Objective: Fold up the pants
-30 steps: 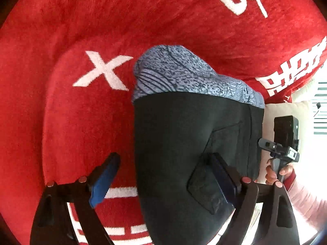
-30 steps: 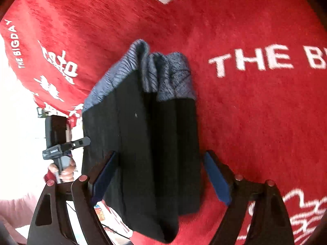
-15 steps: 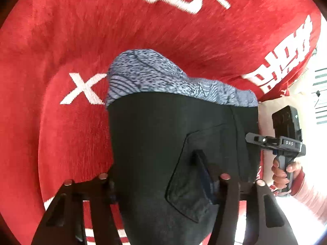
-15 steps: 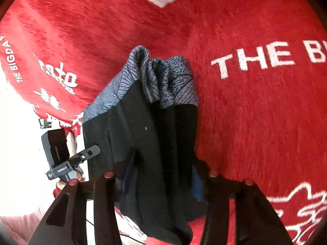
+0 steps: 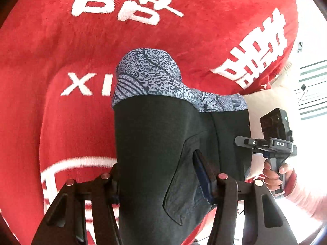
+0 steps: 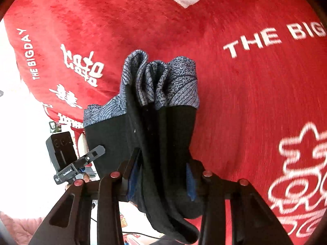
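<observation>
Pants (image 5: 155,147), black with patterned blue cuffs, soft, light and limp: bunched, hang over red blanket (image 5: 61,122), left gripper (image 5: 161,175) and right gripper (image 6: 161,173) each clamped on near folded edge, best gripped there through all layers.

The black pants (image 5: 159,153) are seen bunched and hanging lengthwise above a red blanket, gathered into several vertical folds. A blue-grey patterned band (image 5: 151,77) is shown at the far end, rumpled into loops (image 6: 161,79). A patch pocket (image 5: 184,183) is seen on the black cloth. The near end (image 6: 175,220) is draped downward in a curl.
</observation>
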A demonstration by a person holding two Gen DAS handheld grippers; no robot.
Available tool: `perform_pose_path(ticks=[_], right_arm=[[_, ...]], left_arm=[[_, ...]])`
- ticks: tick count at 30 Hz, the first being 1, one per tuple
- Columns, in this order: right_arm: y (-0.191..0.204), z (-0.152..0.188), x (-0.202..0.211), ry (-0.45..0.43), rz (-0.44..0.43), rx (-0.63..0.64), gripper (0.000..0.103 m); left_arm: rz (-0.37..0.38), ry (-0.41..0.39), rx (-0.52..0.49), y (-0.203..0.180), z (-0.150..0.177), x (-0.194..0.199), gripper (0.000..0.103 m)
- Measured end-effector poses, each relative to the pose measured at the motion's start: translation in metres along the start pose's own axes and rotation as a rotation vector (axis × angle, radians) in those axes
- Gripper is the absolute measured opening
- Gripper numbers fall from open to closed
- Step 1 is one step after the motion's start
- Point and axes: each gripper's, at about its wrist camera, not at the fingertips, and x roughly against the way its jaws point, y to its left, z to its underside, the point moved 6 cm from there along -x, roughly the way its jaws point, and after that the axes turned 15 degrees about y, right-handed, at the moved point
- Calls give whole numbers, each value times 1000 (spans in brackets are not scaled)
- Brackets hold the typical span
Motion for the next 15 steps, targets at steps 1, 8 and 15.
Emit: perform_pose_path(ticks=[1, 8, 15], right_arm=[[1, 6, 0, 2, -4, -2, 42], [-8, 53, -18, 35, 1, -27, 42], [-30, 62, -38, 1, 84, -36, 45]], left_arm=[[-1, 3, 0, -2, 7, 1, 58], [-27, 31, 58, 6, 56, -11, 58], [-126, -13, 135, 42, 75, -32, 69]])
